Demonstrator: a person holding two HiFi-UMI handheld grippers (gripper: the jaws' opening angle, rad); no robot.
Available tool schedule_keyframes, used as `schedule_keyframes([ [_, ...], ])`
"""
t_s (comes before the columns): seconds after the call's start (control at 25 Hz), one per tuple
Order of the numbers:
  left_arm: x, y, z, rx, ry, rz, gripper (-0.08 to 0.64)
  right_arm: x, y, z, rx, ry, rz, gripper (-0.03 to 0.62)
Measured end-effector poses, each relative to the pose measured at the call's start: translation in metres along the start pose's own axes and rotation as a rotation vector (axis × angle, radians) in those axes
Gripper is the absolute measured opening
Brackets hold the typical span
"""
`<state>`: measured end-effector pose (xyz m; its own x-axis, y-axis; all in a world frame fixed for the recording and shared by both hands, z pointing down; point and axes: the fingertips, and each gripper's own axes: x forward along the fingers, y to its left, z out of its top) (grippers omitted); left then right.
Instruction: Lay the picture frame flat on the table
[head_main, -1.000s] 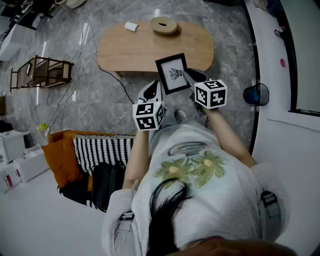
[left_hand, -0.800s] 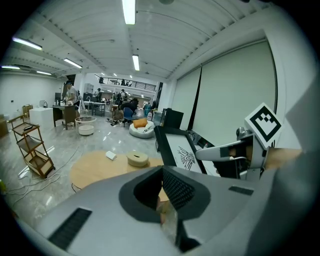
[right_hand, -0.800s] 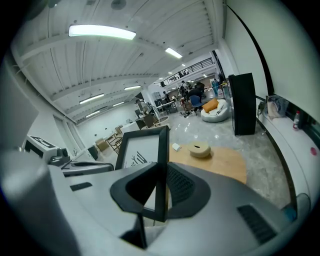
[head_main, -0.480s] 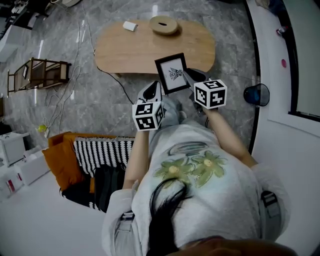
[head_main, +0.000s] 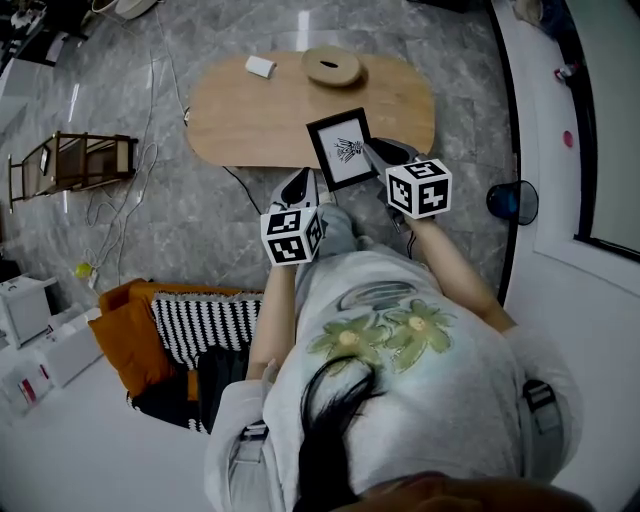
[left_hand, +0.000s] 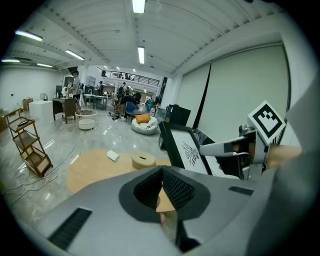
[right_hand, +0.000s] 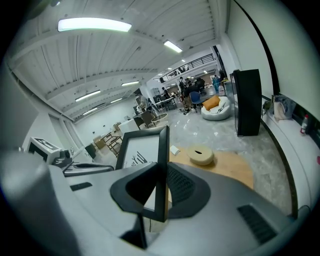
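The head view looks steeply down from overhead; both gripper views look along their jaws toward the shared table (head_main: 250, 110) ahead.

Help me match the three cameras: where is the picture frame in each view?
Head view: upper centre, the picture frame overlaps the near edge of the wooden table.
Left gripper view: right of centre, leaning, print visible.
Right gripper view: centre, edge-on, clamped in the right gripper.
Shared landmark: the slotted round wooden disc on the table.

Black picture frame (head_main: 342, 149), tan table (head_main: 250, 110), grey marbled floor (head_main: 150, 230).
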<state>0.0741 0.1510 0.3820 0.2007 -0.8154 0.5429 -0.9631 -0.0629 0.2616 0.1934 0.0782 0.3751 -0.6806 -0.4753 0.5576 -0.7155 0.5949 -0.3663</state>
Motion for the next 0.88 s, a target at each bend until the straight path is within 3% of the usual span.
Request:
schedule_keyframes([
  [0.88,0.062,0.099,0.056,-0.053,0.042,0.026,0.015,0.118,0.003,0.061,-0.002,0.076,0.023,0.069],
])
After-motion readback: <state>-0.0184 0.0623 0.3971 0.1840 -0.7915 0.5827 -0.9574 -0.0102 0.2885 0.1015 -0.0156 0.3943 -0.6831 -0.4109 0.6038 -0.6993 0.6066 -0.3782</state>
